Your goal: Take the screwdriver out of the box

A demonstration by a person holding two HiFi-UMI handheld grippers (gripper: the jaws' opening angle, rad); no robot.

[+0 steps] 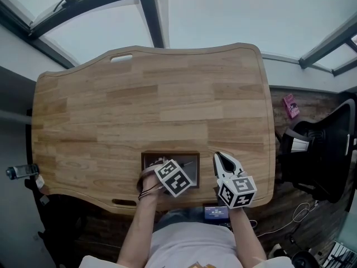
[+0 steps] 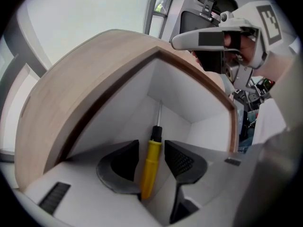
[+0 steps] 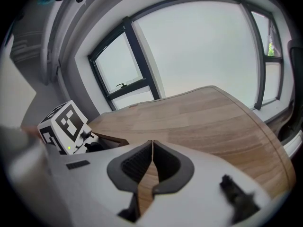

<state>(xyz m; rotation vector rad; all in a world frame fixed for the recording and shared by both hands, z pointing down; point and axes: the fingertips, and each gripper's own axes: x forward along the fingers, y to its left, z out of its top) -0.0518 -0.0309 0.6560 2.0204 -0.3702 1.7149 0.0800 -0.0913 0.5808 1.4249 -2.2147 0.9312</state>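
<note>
**The left hand-held gripper straddles the screwdriver inside the box and is not yet clamped on it.**

Nearest, the left hand-held gripper (image 2: 152, 151) points steeply down into the box, with its jaws apart on both sides of the yellow plastic handle of the screwdriver (image 2: 150, 169). A narrow gap shows at the right pad, so I judge it released, not gripping. The black collar and thin metal shaft run toward the far corner of the open rectangular box with white inner walls and a brown rim (image 2: 176, 100). To do this step well, close squarely on the middle of the handle, then lift straight up, keeping the tip clear of the far wall. Just right of the box, the right hand-held gripper (image 3: 151, 156) is clenched on nothing over the light wooden tabletop (image 1: 156, 94). It could steady the box if the box rises.
</note>
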